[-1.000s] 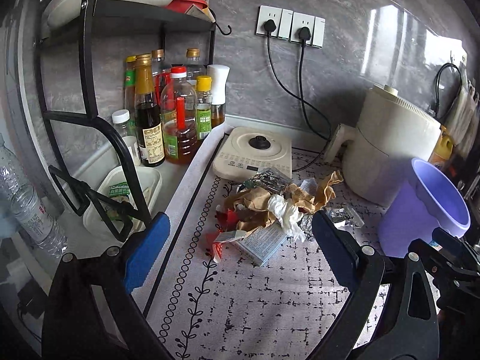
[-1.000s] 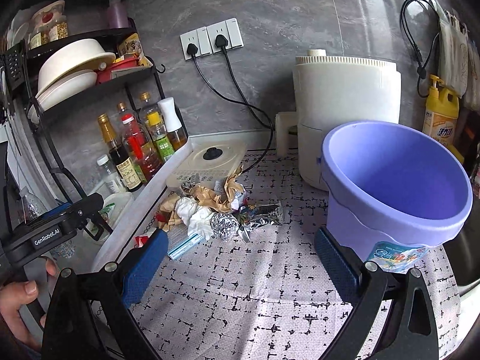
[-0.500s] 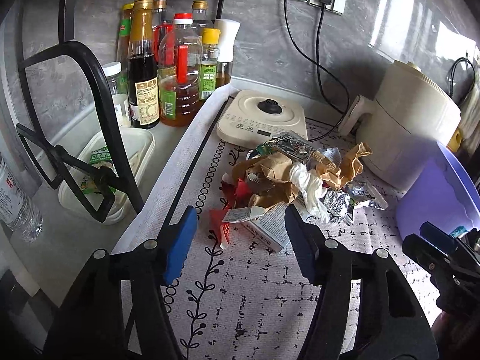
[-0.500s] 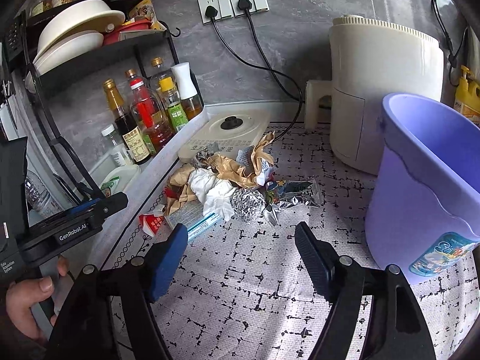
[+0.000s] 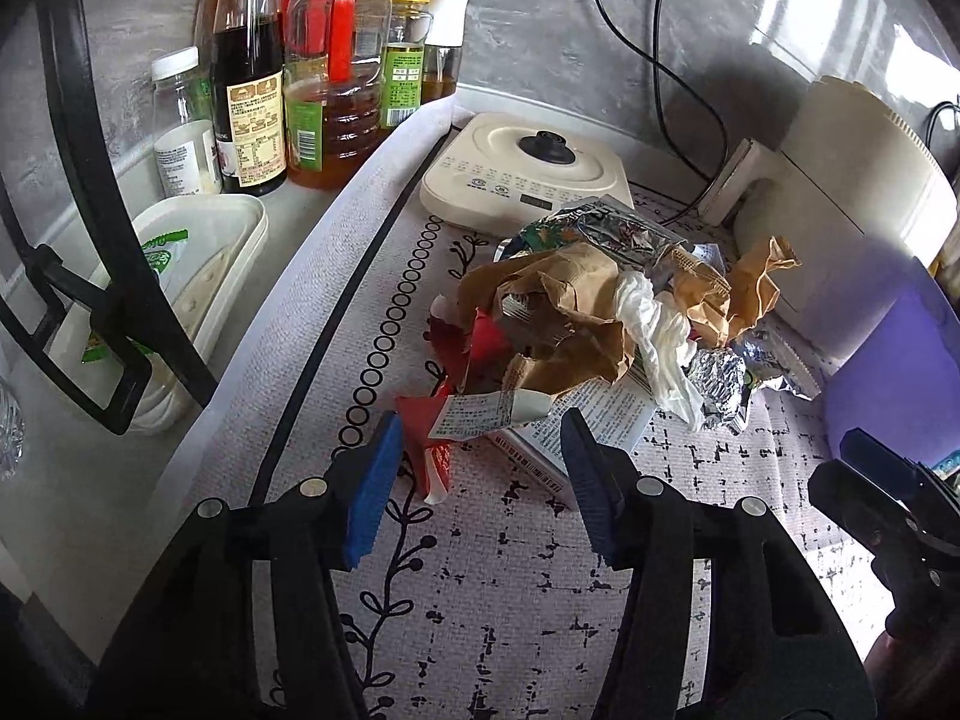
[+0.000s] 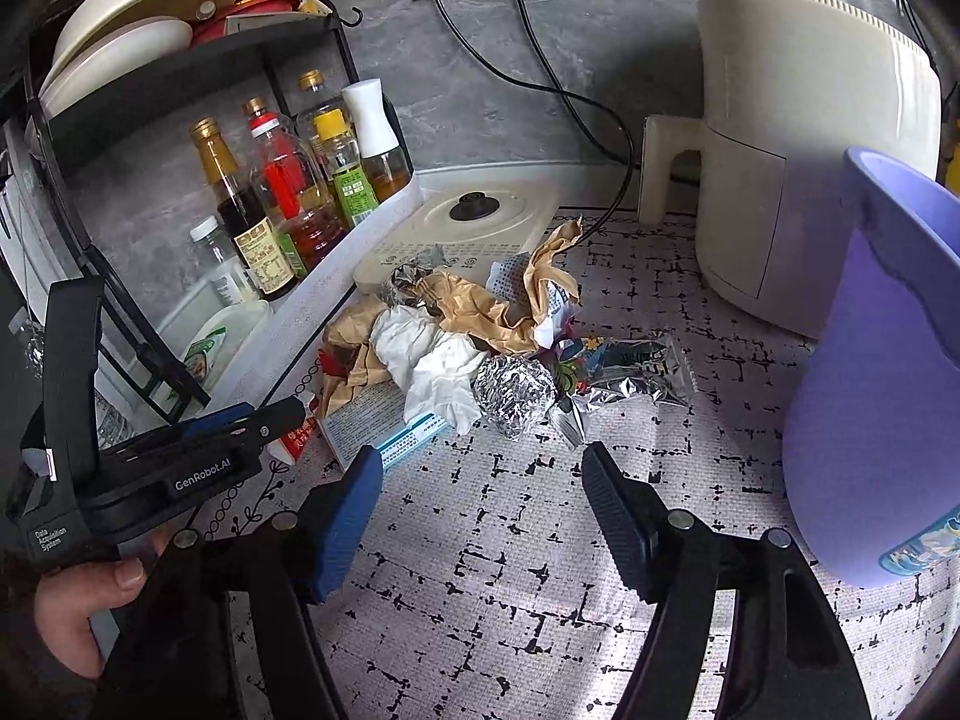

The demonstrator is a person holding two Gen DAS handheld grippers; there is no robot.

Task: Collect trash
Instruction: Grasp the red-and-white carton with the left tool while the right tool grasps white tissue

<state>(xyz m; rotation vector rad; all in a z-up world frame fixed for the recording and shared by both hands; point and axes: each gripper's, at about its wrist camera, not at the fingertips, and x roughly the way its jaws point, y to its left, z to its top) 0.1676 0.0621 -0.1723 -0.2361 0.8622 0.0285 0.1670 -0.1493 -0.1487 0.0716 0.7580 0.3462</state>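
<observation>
jaws: left gripper (image 5: 477, 441) wide around red wrapper (image 5: 429, 429) | right gripper (image 6: 483, 474) wide, empty | purple bucket (image 6: 870, 396) inside unseen

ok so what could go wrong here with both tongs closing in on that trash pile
1. The left tongs straddle the red wrapper, whose label overlaps the white box; closing may drag both.
2. The pile is loose: lifting one piece could scatter the brown paper or the foil ball.
3. The right tongs sit near the purple bin; a swing might knock it.

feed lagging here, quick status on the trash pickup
Left hand-held gripper open at red wrapper. Right hand-held gripper open, short of foil ball. Purple bin right. Nothing blocking.
</observation>
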